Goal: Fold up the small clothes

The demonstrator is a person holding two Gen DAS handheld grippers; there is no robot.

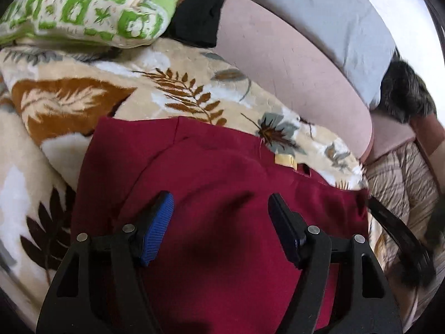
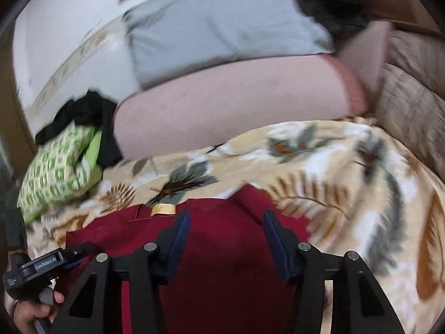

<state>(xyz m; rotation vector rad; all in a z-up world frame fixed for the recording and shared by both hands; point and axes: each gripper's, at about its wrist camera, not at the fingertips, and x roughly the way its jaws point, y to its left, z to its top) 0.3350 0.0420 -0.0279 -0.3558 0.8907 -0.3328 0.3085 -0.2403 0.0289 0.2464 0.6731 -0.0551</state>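
A dark red garment (image 1: 217, 172) with a yellow neck label (image 1: 285, 161) lies spread on a floral fleece blanket (image 1: 155, 83). My left gripper (image 1: 221, 203) is open just above the middle of the garment, holding nothing. In the right wrist view the same red garment (image 2: 222, 250) lies under my right gripper (image 2: 226, 220), which is open and empty above the cloth near its label (image 2: 164, 209). The left gripper's body (image 2: 36, 270) and the hand holding it show at the lower left there.
A green-patterned cushion (image 1: 83, 8) and black cloth (image 1: 200, 14) lie at the far left. A pink cushion (image 1: 292, 64), grey pillow (image 1: 328, 16) and dark furry item (image 1: 403, 91) lie behind. A beige quilt (image 1: 403, 183) is on the right.
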